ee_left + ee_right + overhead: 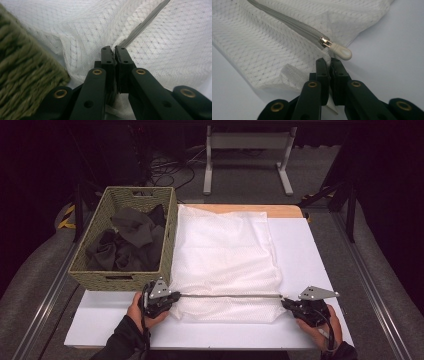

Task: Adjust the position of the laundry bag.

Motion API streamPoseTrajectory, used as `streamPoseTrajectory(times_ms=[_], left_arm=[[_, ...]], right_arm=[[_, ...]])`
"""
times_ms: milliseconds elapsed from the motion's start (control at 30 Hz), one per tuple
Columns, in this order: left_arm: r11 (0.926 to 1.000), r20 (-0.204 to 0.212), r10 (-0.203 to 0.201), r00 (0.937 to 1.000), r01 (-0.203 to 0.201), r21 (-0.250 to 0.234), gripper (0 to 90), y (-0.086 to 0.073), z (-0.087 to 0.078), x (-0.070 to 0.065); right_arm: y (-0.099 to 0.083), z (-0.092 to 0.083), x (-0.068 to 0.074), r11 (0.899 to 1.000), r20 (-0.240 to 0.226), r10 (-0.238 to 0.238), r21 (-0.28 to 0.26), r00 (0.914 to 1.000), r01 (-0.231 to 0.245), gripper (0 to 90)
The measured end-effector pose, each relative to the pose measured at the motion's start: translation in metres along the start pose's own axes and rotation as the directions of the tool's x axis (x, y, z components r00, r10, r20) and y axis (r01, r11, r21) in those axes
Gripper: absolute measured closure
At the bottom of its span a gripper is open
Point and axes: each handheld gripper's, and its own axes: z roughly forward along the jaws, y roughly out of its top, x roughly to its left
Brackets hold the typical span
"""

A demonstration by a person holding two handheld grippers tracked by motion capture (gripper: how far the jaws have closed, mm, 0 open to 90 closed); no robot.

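Both grippers, left (176, 296) and right (285, 302), are pinching the mesh bag (225, 255) (zipper (230, 295) closed); clothes (127, 242) are waiting in the basket (120, 277).

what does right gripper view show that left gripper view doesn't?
Right gripper view alone: the zipper slider with its cream pull tab, and bare white table. Left gripper view alone: the woven green basket beside the bag. Both: white mesh laundry bag, grey zipper, and a gripper shut on the bag's edge, right gripper and left gripper.
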Motion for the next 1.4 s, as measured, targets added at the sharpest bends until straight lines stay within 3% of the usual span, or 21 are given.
streamPoseTrajectory(times_ms=[233, 333, 400, 433, 533, 600, 733, 767, 900, 1067, 1133, 1233, 1300, 1367, 1400], left_arm=[[0.9997, 0.012, 0.022, 0.9997, -0.022, -0.004, 85.1, 0.008, 0.006, 0.001], [0.9969, 0.070, 0.065, 0.9954, -0.062, -0.049, 71.9, 0.009, -0.004, -0.008], [0.9946, 0.070, 0.080, 0.9944, -0.075, -0.072, 64.8, 0.015, -0.010, -0.014], [0.9920, 0.068, 0.091, 0.9936, -0.084, -0.094, 60.9, 0.022, -0.014, -0.018], [0.9861, 0.127, 0.103, 0.9865, -0.085, -0.142, 50.9, 0.040, -0.016, -0.027], [0.9798, 0.145, 0.140, 0.9796, -0.115, -0.163, 42.4, 0.063, -0.008, -0.043], [0.9647, 0.207, 0.228, 0.9515, -0.191, -0.181, 41.0, 0.101, 0.020, -0.073], [0.9591, 0.229, 0.257, 0.9391, -0.218, -0.181, 43.4, 0.114, 0.031, -0.081], [0.9523, 0.309, 0.292, 0.9051, -0.245, -0.182, 56.4, 0.143, 0.073, -0.105], [0.9492, 0.362, 0.314, 0.8781, -0.279, -0.146, 63.3, 0.159, 0.109, -0.124], [0.9437, 0.344, 0.331, 0.8786, -0.307, -0.124, 69.8, 0.162, 0.118, -0.129], [0.9476, 0.364, 0.319, 0.8751, -0.301, -0.107, 80.2, 0.163, 0.128, -0.129], [0.9471, 0.369, 0.320, 0.8726, -0.303, -0.107, 81.5, 0.163, 0.130, -0.128], [0.9482, 0.375, 0.314, 0.8725, -0.309, -0.075, 85.1, 0.162, 0.135, -0.128], [0.9485, 0.370, 0.311, 0.8755, -0.311, -0.061, 85.3, 0.161, 0.138, -0.129]], right_arm=[[0.003, 0.002, -0.009, 1.000, 0.024, 0.019, -0.011, 0.9995, -0.019, 85.9], [0.002, -0.001, -0.004, 1.000, 0.029, -0.011, -0.006, 0.9995, 0.011, 85.7], [0.003, -0.003, -0.001, 1.000, 0.028, -0.028, -0.013, 0.9992, 0.028, 85.6], [0.003, -0.004, 0.001, 0.999, 0.029, -0.032, -0.016, 0.9991, 0.033, 85.6], [0.004, -0.006, 0.008, 0.998, 0.034, -0.061, -0.014, 0.9976, 0.061, 85.6], [0.004, -0.008, 0.012, 0.997, 0.040, -0.081, -0.016, 0.9959, 0.082, 85.7], [0.006, -0.009, 0.016, 0.995, 0.044, -0.101, -0.015, 0.9940, 0.102, 85.5], [0.007, -0.009, 0.017, 0.994, 0.041, -0.107, -0.013, 0.9934, 0.108, 85.5], [0.007, -0.007, 0.020, 0.992, 0.034, -0.123, -0.010, 0.9918, 0.124, 85.0], [0.006, -0.008, 0.021, 0.991, 0.027, -0.134, -0.009, 0.9906, 0.135, 84.9], [0.006, -0.009, 0.021, 0.990, 0.026, -0.140, -0.013, 0.9898, 0.141, 84.9], [0.006, -0.011, 0.022, 0.989, 0.031, -0.144, -0.015, 0.9890, 0.145, 84.4], [0.005, -0.012, 0.022, 0.989, 0.030, -0.145, -0.017, 0.9889, 0.146, 84.3], [0.005, -0.012, 0.021, 0.990, 0.024, -0.137, -0.024, 0.9903, 0.137, 85.1], [0.005, -0.013, 0.021, 0.990, 0.019, -0.138, -0.029, 0.9903, 0.138, 85.9]])
